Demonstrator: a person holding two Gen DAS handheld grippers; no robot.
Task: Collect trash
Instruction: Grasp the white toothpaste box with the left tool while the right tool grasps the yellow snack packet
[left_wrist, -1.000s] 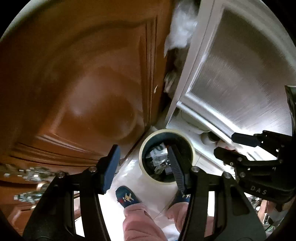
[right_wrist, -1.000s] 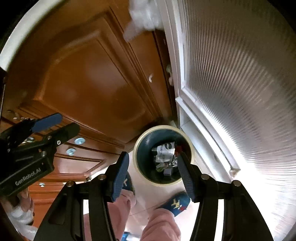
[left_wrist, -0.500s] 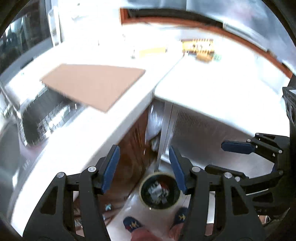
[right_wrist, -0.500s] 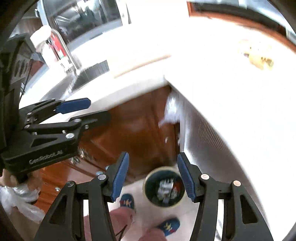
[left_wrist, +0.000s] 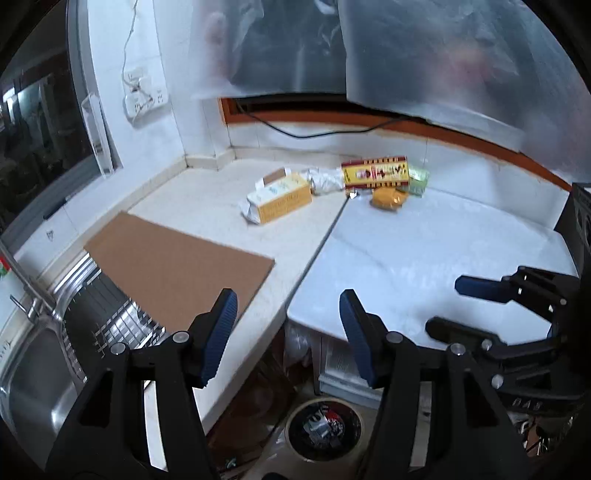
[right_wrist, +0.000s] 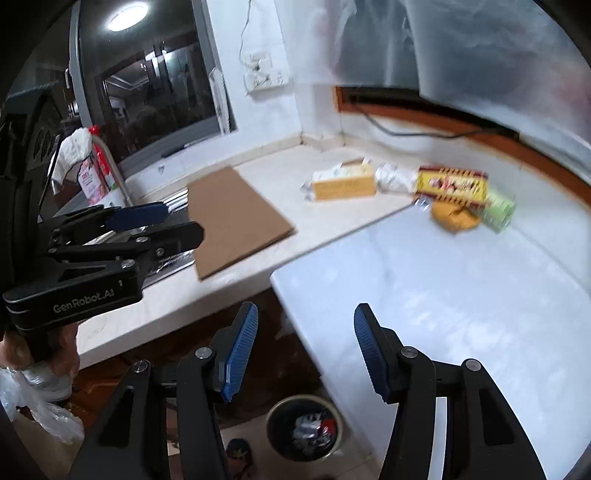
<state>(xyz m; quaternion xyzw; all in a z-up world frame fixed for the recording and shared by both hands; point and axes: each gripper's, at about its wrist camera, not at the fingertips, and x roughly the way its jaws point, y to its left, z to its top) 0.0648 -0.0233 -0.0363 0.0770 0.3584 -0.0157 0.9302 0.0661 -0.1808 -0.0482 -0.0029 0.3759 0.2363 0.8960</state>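
Note:
On the white counter (left_wrist: 424, 251) near the back wall lies a cluster of trash: a yellow box (left_wrist: 282, 201) (right_wrist: 343, 184), crumpled white paper (left_wrist: 325, 179) (right_wrist: 393, 179), a yellow-and-red carton (left_wrist: 375, 171) (right_wrist: 450, 182), an orange wrapper (left_wrist: 388, 197) (right_wrist: 454, 219) and a green packet (left_wrist: 417, 181) (right_wrist: 500, 208). Far below on the floor stands the round trash bin (left_wrist: 299, 421) (right_wrist: 280, 417) with scraps inside. My left gripper (left_wrist: 288, 306) (right_wrist: 183, 221) is open and empty above the counter's front edge. My right gripper (right_wrist: 306, 314) (left_wrist: 447, 306) hovers beside it, open and empty too.
A brown cardboard sheet (left_wrist: 177, 266) (right_wrist: 232, 218) lies on the counter and partly over a steel sink (left_wrist: 33, 373) with a drain rack. A spray bottle (right_wrist: 98, 173) stands by the window. Wooden cabinet doors sit under the counter. A hand and a plastic bag (right_wrist: 33, 402) show lower left.
Both grippers have risen from just over the bin near the floor to above the counter. The bin has shrunk to the bottom of each view, and the trash pile has come into sight.

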